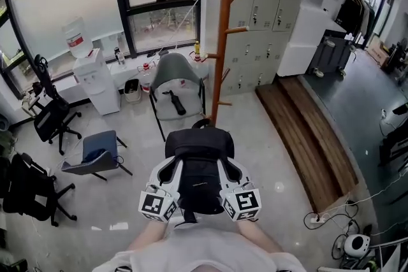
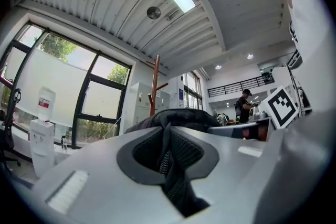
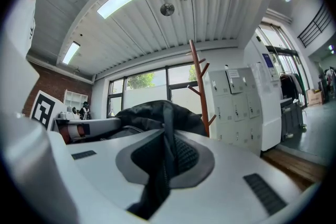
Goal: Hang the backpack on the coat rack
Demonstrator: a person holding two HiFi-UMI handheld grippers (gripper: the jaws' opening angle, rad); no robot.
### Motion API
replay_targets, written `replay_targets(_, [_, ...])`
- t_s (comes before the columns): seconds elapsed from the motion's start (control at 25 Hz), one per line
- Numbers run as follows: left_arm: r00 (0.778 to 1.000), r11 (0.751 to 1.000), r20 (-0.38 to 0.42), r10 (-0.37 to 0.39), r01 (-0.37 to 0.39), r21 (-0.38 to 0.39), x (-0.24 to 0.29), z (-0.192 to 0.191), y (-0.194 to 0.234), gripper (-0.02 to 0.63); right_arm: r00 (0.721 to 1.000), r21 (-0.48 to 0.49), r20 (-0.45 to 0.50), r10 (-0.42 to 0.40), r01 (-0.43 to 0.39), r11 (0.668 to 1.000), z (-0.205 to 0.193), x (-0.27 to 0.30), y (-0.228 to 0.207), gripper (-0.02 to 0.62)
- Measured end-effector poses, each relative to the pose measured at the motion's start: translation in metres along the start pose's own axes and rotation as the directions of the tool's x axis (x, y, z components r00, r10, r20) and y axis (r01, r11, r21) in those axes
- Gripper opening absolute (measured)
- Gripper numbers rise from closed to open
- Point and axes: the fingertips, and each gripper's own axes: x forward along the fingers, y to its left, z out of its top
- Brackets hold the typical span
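Head view first, Ben: where is the backpack (image 1: 199, 169)?

Close to us, Ana, up in the air over the floor (image 1: 255, 150). It is held between the two claws.

Do the claws have hold of it?

Yes. The left gripper (image 1: 173, 167) is almost shut, with only a thin gap, and black cloth with a zip from the backpack's left side is pinched in that gap. The right gripper (image 1: 224, 167) is shut even tighter on a black strip of cloth on the backpack's right side.

And where is the coat rack (image 1: 223, 28)?

Farther away, past the backpack, almost straight ahead. It is a tall brown pole that stands up straight, with pegs that slant up.

Which way does the backpack lie?

Its long side runs from near to far. Its far end points at the coat rack, and I think there is a small loop at that end.

Which hand is nearer to the coat rack?

I think they are about the same. The coat rack is maybe a tiny bit to the right, so the right one could be a touch nearer.

So what does the next move need?

My guess: both claws go far and up together, so the far end can slip over a peg
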Motion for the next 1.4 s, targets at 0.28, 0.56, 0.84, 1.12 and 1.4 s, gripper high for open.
replay_targets(0.28, [0.996, 0.996, 0.021, -0.091, 0.09, 0.028, 0.05, 0.002, 0.057, 0.051, 0.997, -0.027, 0.025, -0.073, 0.074, 0.997, 0.008, 0.067, -0.009, 0.031])
replay_targets(0.56, [0.993, 0.993, 0.021, -0.117, 0.117, 0.026, 0.075, 0.002, 0.071, 0.051, 0.994, -0.032, 0.018, -0.107, 0.107, 0.994, 0.009, 0.087, -0.021, 0.031])
replay_targets(0.84, [0.993, 0.992, 0.001, -0.12, 0.12, 0.023, 0.088, -0.006, 0.069, 0.051, 0.995, -0.022, 0.006, -0.103, 0.103, 0.994, 0.003, 0.092, -0.035, 0.031])
replay_targets(1.12, [0.993, 0.993, 0.036, -0.11, 0.108, 0.05, 0.097, 0.008, 0.066, 0.049, 0.997, -0.032, 0.02, -0.076, 0.077, 0.997, 0.015, 0.099, -0.044, 0.031])
replay_targets(1.4, [0.992, 0.994, 0.092, -0.086, 0.079, 0.08, 0.115, 0.039, 0.066, 0.049, 0.997, -0.057, 0.067, -0.047, 0.051, 0.997, 0.048, 0.108, -0.055, 0.029])
